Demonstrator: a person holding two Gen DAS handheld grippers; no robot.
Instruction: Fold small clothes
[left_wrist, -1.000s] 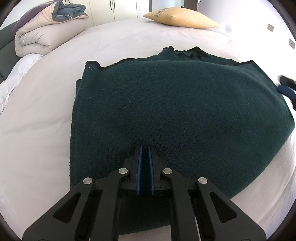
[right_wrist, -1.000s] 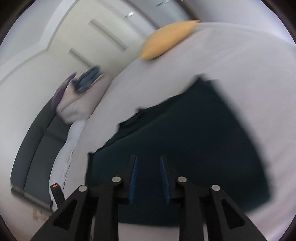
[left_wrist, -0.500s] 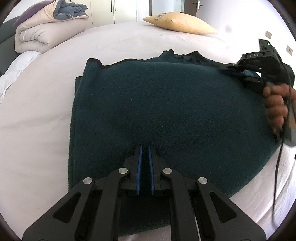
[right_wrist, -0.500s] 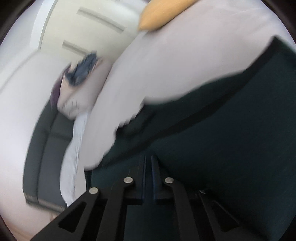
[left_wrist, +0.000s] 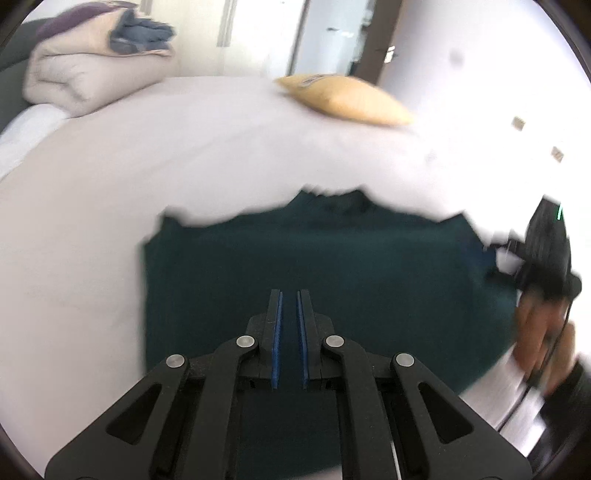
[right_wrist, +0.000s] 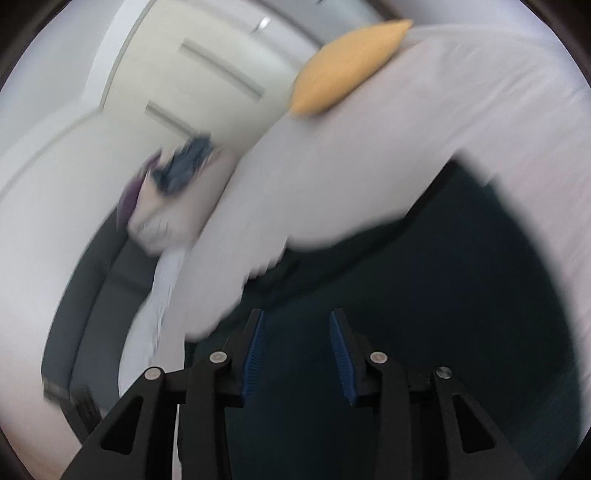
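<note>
Left view alone shows hand (left_wrist: 543, 332); left tool (left_wrist: 288, 295) closed, empty; right tool (right_wrist: 297, 317) just parted, empty.

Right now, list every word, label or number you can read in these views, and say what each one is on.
None can be read.
Yellow pillow: a small printed patch near its top, too blurred to read.
Right tongs: any marking on the housing is blurred out.
Green garment: no label shows.

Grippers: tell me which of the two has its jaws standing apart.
The right gripper: its blue pads have just been opening and stand well apart over the dark green sweater, pressing nothing. The left gripper is shut, pads nearly together.
</note>
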